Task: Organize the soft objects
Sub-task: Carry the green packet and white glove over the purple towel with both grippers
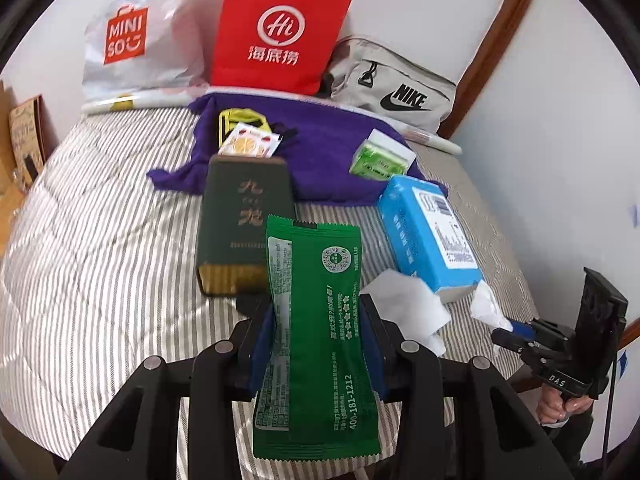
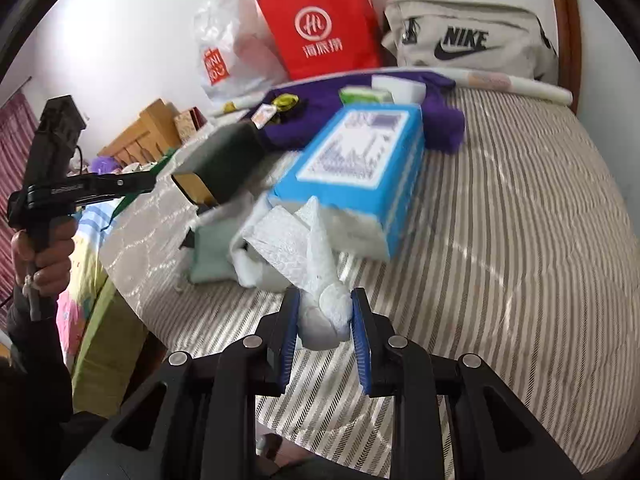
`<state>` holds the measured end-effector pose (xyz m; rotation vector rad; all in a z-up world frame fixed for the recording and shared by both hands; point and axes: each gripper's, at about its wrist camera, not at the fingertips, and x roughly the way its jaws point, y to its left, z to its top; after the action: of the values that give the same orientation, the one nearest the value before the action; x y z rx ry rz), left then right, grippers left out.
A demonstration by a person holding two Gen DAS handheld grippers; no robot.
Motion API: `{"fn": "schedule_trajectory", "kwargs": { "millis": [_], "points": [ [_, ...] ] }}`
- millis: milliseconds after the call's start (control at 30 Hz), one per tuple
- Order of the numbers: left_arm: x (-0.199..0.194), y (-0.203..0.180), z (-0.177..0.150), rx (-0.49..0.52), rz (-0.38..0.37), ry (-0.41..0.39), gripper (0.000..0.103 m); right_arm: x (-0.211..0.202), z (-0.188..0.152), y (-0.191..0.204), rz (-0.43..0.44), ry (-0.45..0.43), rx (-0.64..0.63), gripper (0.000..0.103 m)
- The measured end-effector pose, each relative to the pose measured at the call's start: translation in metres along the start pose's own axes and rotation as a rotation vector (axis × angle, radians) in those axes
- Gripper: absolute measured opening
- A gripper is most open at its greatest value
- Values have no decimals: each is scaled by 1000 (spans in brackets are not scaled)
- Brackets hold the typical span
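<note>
- Left gripper: jaws part-closed, pads pressing both sides of a flat green foil sachet w/ white print; sachet was held clear above the striped grey-and-white bed cover.
- Right gripper: jaws nearly closed on the pulled-out end of a white paper tissue; tissue ran back into the torn end of a blue soft-pack of tissues, which lay on the cover.
- Progress, judged: early to mid. Two items in hand, neither placed yet. A second loose white tissue lay beside the blue pack.
- Not yet sorted, apparently: dark green box w/ gold base on the cover; small green-and-white tissue pack and an orange-print sachet on a purple cloth. Target spot unclear.
- Writing read: sachet "400-181-1212", rest Chinese, too small. White plastic bag "MINISO". Red paper bag "Hi" logo + Chinese characters. Grey fabric pouch "NIKE". Box: gold Chinese characters.
</note>
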<state>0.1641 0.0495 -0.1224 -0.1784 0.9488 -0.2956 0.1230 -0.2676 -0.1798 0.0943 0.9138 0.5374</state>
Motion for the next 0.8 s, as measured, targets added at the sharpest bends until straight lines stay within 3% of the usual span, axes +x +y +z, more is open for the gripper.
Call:
{"fn": "schedule_trajectory", "kwargs": {
  "millis": [300,800],
  "points": [
    [1,9,26,-20,-23,-6,38,-12,36,2,31,-52,-17,26],
    [27,20,75,-34,-25,2,38,6,140,7,14,-134,-89,26]
  ]
}}
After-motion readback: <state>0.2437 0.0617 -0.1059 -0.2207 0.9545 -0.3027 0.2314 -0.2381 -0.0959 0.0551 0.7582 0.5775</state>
